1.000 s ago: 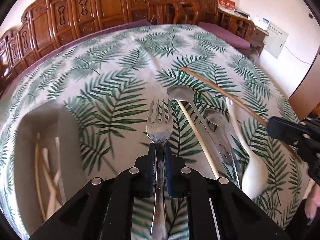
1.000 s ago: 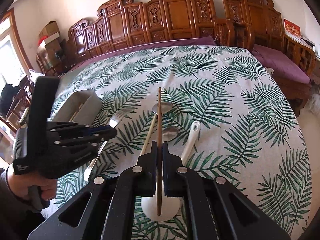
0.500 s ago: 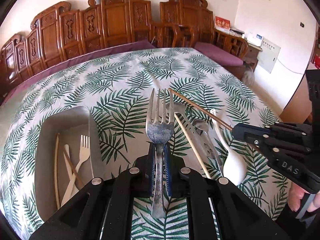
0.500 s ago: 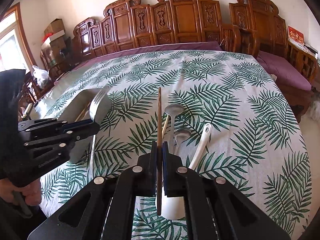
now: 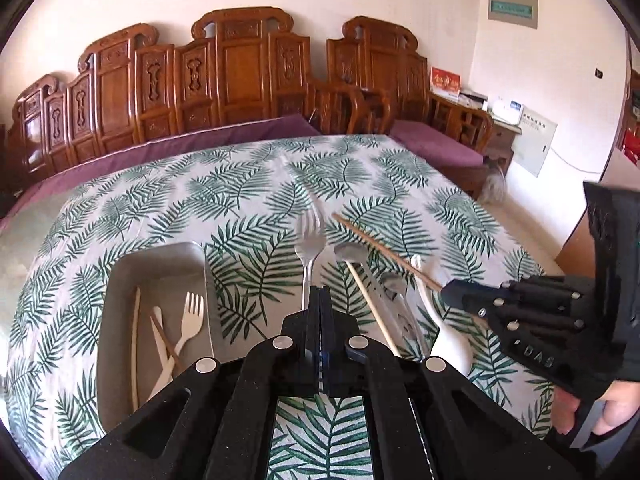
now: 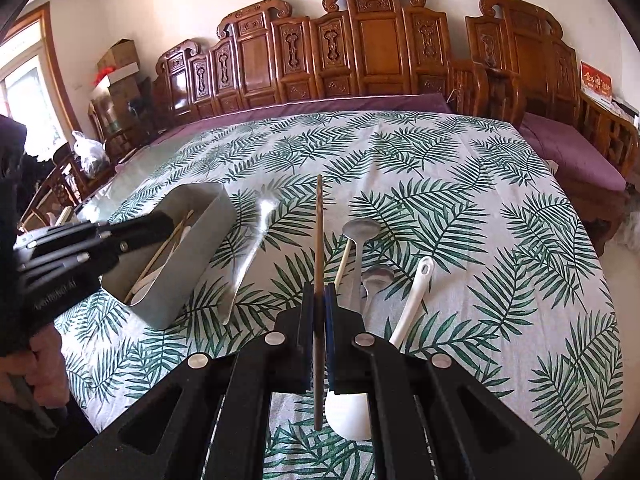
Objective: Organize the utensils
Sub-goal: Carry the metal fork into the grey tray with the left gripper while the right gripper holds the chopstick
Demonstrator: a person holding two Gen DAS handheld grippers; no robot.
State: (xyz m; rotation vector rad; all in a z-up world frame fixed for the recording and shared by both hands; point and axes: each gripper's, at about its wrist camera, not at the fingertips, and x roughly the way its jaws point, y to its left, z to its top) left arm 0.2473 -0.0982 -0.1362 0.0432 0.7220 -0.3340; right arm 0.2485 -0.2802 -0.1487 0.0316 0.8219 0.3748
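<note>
a utensil is clamped in each claw above the leaf-print tablecloth (image 5: 248, 208).
a shiny metal fork (image 5: 309, 254) is pinched in the left gripper (image 5: 316, 300), tines forward, beside the grey rectangular metal tray (image 5: 156, 264); a thin brown wooden chopstick (image 6: 319, 232) is gripped by the right gripper (image 6: 319, 296).

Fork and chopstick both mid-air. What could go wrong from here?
1. The left claw pinches the fork only by its thin handle, so it may pivot or slip before reaching the bin.
2. The right claw holds the chopstick mid-length; its far tip could catch the bin rim.
3. Both claws converging on the bin might collide.
</note>
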